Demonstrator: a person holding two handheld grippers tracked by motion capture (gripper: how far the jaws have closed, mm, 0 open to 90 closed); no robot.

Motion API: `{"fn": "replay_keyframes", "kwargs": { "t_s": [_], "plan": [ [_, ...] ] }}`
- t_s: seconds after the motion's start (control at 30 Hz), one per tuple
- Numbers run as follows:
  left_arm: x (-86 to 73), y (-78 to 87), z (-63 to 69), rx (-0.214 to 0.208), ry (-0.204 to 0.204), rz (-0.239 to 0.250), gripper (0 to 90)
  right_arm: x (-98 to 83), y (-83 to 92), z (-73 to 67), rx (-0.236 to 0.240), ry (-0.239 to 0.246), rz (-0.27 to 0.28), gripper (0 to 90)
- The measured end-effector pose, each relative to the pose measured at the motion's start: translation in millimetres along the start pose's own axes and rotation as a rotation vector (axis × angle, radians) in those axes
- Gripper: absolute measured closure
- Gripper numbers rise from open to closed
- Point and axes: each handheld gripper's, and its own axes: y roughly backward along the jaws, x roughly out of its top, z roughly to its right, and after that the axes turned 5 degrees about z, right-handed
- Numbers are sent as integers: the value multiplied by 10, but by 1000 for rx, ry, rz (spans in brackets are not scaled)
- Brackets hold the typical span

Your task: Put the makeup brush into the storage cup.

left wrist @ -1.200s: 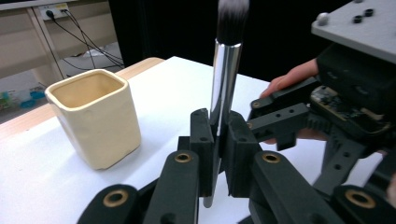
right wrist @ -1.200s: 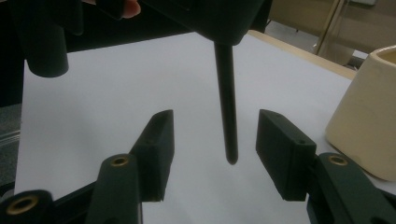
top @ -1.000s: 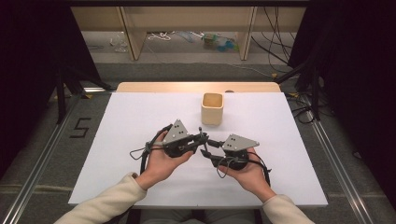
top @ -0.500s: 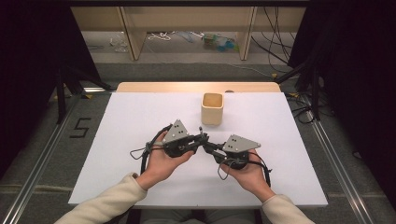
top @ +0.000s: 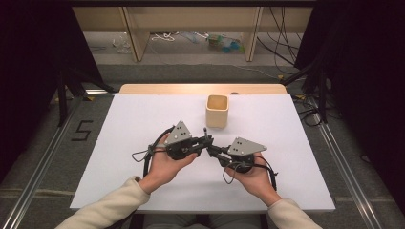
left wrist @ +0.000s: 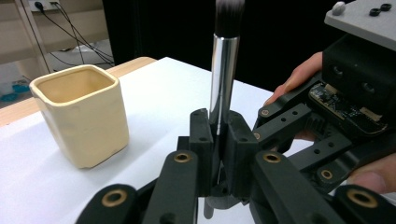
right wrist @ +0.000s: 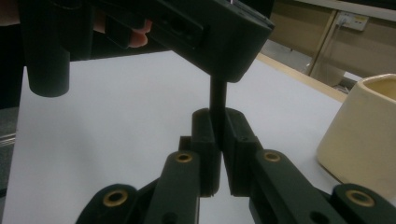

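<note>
A makeup brush (left wrist: 223, 56) with a silver ferrule and dark bristles stands upright between my two grippers above the white table (top: 143, 119). My left gripper (left wrist: 218, 135) is shut on the ferrule; its jaws have just eased open a touch, with the brush still pressed between them. From the other side, my right gripper (right wrist: 218, 126) is shut on the brush's black handle (right wrist: 217, 95), just under the left gripper's body (right wrist: 187, 28). In the high view, the left gripper (top: 206, 141) and the right gripper (top: 212, 149) meet tip to tip in the middle of the table.
A cream square cup (top: 217, 110) stands open-mouthed just beyond the grippers, also seen as the cup (left wrist: 79, 121) and the cup (right wrist: 364, 130). Bare white surface lies to the left and right of the hands. Dark curtains, cables and wooden shelves surround the table.
The right gripper's jaws have closed onto the brush handle below the left gripper. Both hands have stayed where they were.
</note>
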Motion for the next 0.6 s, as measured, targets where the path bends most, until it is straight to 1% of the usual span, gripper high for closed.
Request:
{"fn": "replay_keyframes", "kwargs": {
  "t_s": [0.03,0.07,0.1,0.13,0.17,0.2,0.23,0.27,0.3,0.33,0.37,0.4,0.43,0.47,0.5,0.53,0.57,0.6],
  "plan": [
    [0,5,-11,-3,-7,12,742,0,0,3,-8,-3,7,845],
    [0,5,-11,-3,-7,12,669,5,11,12,-3,-7,-1,845],
    [-3,18,-17,-19,-8,49,602,4,13,19,-6,-16,6,845],
    [-7,33,-16,-22,-18,69,539,1,17,22,-20,-29,12,845],
    [-13,51,-14,-30,-36,84,474,2,32,39,-22,-34,8,845],
    [-13,51,-14,-30,-36,84,413,3,45,52,-22,-44,4,845],
    [-37,101,-15,-41,-65,116,349,0,47,61,-37,-47,19,845],
    [-55,130,-13,-33,-67,133,303,5,63,79,-31,-51,13,845],
    [-71,163,-22,-32,-83,139,270,4,64,80,-47,-57,25,845],
    [-55,250,-113,164,-220,157,249,9,73,89,-48,-60,26,845],
    [-55,250,-113,164,-220,157,237,9,73,89,-48,-60,26,845],
    [-71,286,-156,37,-287,161,222,15,80,102,-47,-64,42,844],
    [-71,286,-156,37,-287,161,217,15,80,102,-47,-64,42,844],
    [-28,320,-269,-107,-489,143,208,25,99,108,-56,-65,29,844],
    [-29,354,-296,-94,-533,148,204,27,104,111,-63,-67,30,844],
    [-228,398,-52,-24,-116,173,202,28,103,115,-66,-67,36,844],
    [-247,433,-50,-11,-115,177,200,27,102,117,-67,-71,42,844],
    [-259,460,-57,-8,-117,179,201,28,104,121,-71,-68,45,844]
  ]
}}
